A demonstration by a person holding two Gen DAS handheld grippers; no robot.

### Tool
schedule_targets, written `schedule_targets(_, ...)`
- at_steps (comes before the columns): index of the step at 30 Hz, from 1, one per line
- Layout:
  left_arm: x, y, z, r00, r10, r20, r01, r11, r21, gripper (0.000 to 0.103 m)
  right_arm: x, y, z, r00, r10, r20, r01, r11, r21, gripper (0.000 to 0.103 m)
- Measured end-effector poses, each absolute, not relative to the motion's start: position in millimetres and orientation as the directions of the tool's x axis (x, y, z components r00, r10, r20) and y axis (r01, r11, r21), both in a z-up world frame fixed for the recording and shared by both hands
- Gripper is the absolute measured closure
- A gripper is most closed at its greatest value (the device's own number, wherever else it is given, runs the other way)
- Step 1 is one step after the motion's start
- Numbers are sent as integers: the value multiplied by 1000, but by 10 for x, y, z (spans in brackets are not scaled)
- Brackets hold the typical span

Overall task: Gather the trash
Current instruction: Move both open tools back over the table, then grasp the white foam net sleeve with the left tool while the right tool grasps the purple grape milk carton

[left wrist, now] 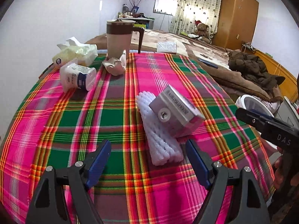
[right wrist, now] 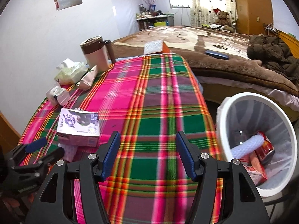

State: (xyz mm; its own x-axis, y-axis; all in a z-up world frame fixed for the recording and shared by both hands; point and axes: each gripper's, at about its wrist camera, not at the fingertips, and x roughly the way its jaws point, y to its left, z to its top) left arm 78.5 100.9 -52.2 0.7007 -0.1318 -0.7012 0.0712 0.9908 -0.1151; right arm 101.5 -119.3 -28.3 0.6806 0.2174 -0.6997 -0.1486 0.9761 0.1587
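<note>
1. Leftmost, along the wall edge of the plaid-covered surface, lie a yellow tissue pack, a squashed plastic cup on its side, and a crumpled beige wrapper at the foot of a lidded beige jug with a brown handle.
2. Left tongs: jaws spread wide, nothing between the blue pads; they hover over the cloth just short of the near end of a white foam net sleeve.
3. Centre: the foam net sleeve lies flat on the surface, and a purple-and-white milk carton rests tilted on top of it, its foil straw hole facing the left wrist camera. In the right wrist view the same carton sits at the left, with the left tongs just beside it.
4. Right tongs: jaws likewise parted and empty, held above bare cloth near the surface's right edge.
5. Right, off the surface and beside it: a white trash bin with a clear liner, containing another foam net sleeve, a red can and red packaging.
6. Background: a bed with a brown blanket, a dark jacket and a teddy bear.
</note>
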Motion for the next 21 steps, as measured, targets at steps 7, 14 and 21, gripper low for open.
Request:
schedule_targets(7,884,1167,-541,697,-63,-715,19,997,-69,20,1076,-993,-317,661,249,-708,-187,968,165,40)
schedule_targets(14,956,1538,-503,704,-18,-710,-43,997,-68,20,1110,-911,-339,649,280,-708,-214,959,184,40)
schedule_targets(21,1135,1567,-498,688,-58,-723,8,997,-73,20,1141,-837,-332,643,298,-705,-237,953,186,40)
